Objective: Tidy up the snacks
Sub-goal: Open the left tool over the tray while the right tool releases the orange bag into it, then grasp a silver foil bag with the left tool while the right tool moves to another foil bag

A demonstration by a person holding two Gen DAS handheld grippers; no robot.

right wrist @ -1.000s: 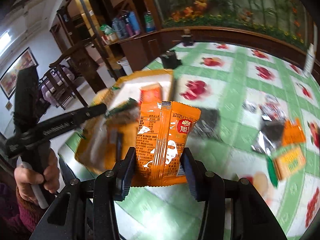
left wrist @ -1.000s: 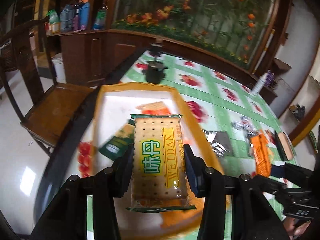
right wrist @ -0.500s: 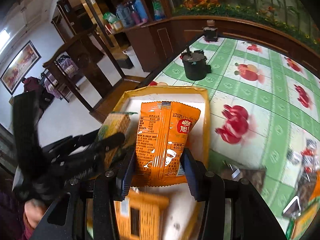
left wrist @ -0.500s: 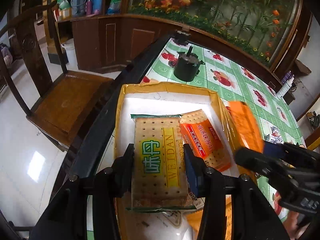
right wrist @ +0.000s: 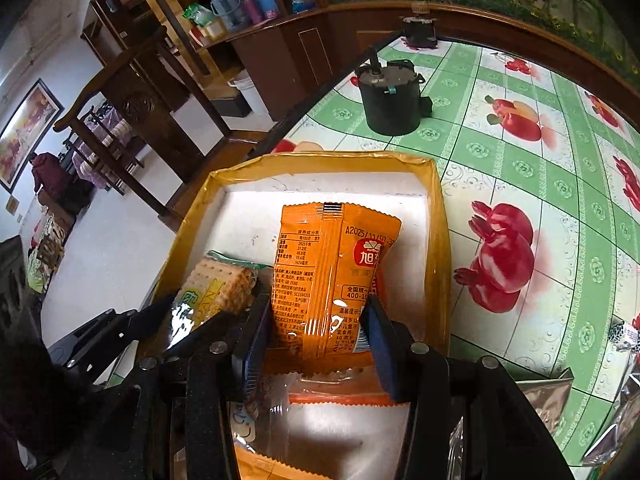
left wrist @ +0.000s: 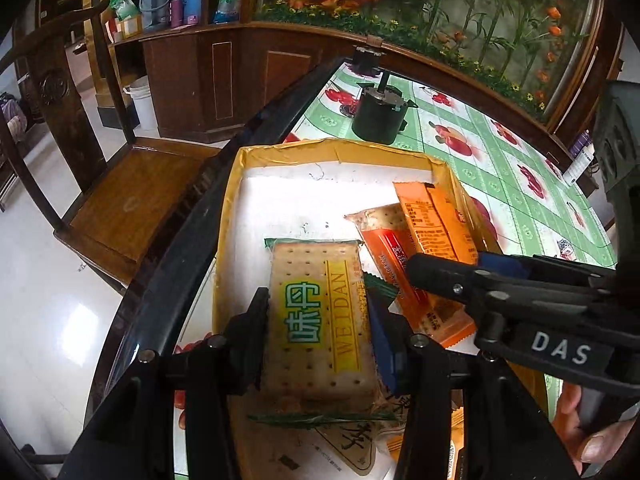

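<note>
Gripping tight: crackers point(left wrist: 318, 316) are clamped in the left gripper point(left wrist: 318, 326), an orange packet point(right wrist: 328, 276) in the right gripper point(right wrist: 316, 332), both held over the box point(right wrist: 438, 264), pot point(right wrist: 390, 96) at twelve o'clock.

Left tongs point(left wrist: 318, 330) clamped on a clear-wrapped rectangular cracker pack with green-and-yellow label point(left wrist: 318, 320), pads pressing both long sides, pack held lengthwise above a shallow yellow-rimmed cardboard tray with white floor point(left wrist: 236, 184). Right tongs point(left wrist: 444, 276) enter from the right, gripping an orange foil snack packet point(left wrist: 434, 216) over the same tray. Just beside it, an orange-and-clear cracker packet point(left wrist: 394, 256) lies tilted in the tray. A hand point(left wrist: 588, 428) shows at lower right. Tray sits at the edge of the table with green checked fruit-print cover point(left wrist: 500, 160); black lidded pot point(left wrist: 380, 116) beyond it. Brown wooden chair point(left wrist: 120, 200) left of the table.
</note>
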